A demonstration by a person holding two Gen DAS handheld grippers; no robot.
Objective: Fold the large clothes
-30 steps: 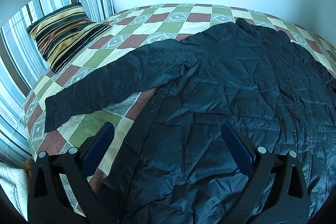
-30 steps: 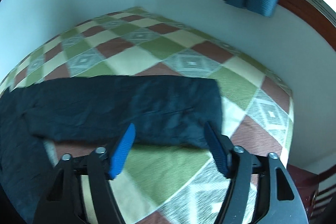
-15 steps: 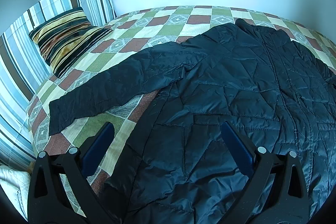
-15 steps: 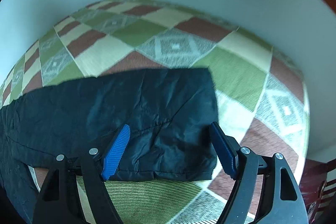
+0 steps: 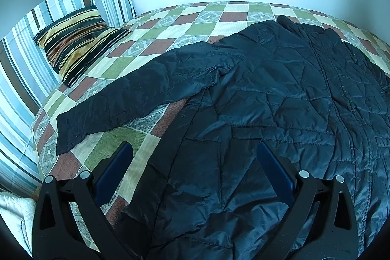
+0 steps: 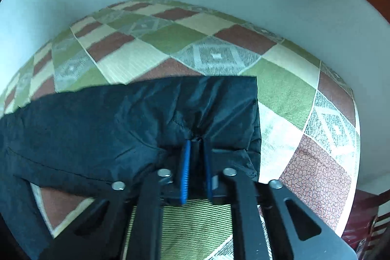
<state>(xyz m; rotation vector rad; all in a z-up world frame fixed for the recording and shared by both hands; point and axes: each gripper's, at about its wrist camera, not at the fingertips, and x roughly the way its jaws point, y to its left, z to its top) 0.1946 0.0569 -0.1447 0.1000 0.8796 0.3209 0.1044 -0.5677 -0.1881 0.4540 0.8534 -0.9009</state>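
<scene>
Closing within the last half second, the right tongs (image 6: 196, 150) now pinch a fold of the jacket's right sleeve (image 6: 136, 118) near its cuff, where earlier they straddled it spread wide. Judged from this, the sleeve fold is ready to begin. The left tongs (image 5: 195, 162) stand spread above the jacket (image 5: 280, 101), gripping nothing, unchanged from the earlier view. The jacket lies flat on the checked bedspread (image 5: 195, 23), its left sleeve (image 5: 136, 99) stretched outward

left wrist: looks down across jacket (image 5: 268, 113) toward pillows (image 5: 78, 45) | right wrist: close, angled down on sleeve cuff (image 6: 219, 109) | shared: jacket, checked bedspread (image 6: 170, 40)
</scene>
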